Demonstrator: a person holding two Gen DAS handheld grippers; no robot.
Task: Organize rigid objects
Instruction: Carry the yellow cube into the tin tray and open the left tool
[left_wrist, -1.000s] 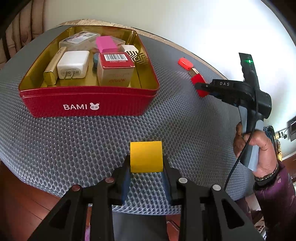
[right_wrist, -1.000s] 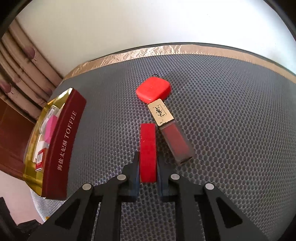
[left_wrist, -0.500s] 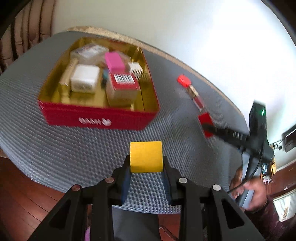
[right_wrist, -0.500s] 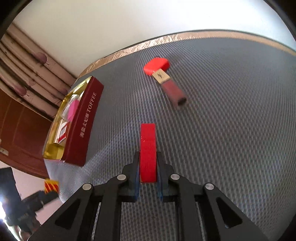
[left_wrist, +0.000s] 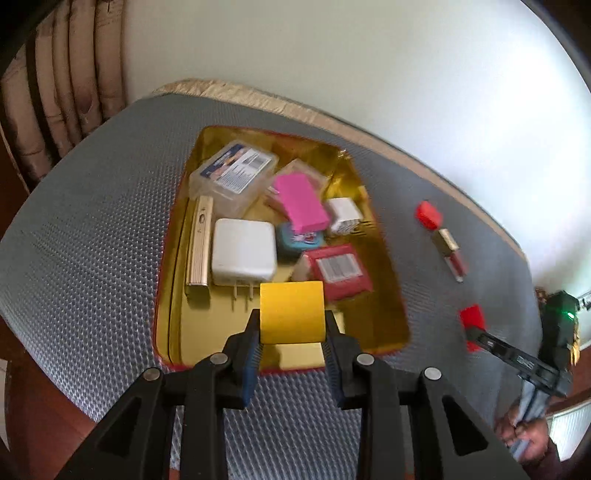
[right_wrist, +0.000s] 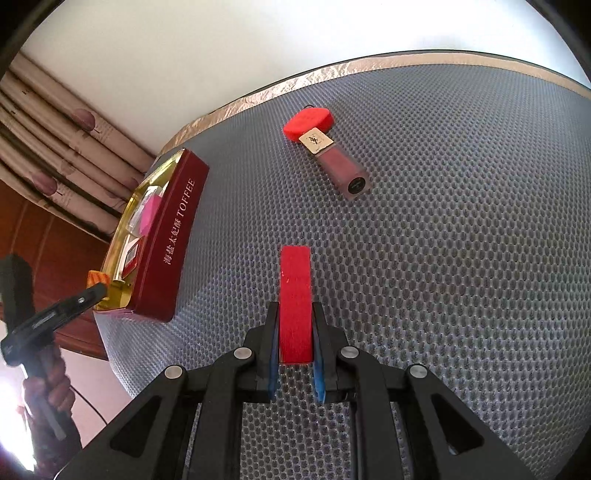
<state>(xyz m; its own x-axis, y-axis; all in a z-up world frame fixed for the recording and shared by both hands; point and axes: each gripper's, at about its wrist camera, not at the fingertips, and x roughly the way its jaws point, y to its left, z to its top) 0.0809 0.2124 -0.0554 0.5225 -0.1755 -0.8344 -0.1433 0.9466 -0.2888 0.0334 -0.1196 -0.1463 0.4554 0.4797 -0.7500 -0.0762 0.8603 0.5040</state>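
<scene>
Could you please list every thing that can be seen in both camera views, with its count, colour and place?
tin: 1, red outside, gold inside, on the mat, left part
mat: 1, grey mesh, covers the table
clear plastic box: 1, transparent with label, far corner of the tin
pink block: 1, pink, in the tin
white charger: 1, white, in the tin
gold bar: 1, gold, along the tin's left wall
red box with barcode: 1, red, in the tin
lip gloss: 1, gold cap, dark red, on the mat
red flat case: 1, red, touching the gloss cap
yellow block: 1, yellow, in the left gripper
red block: 1, red, in the right gripper
</scene>
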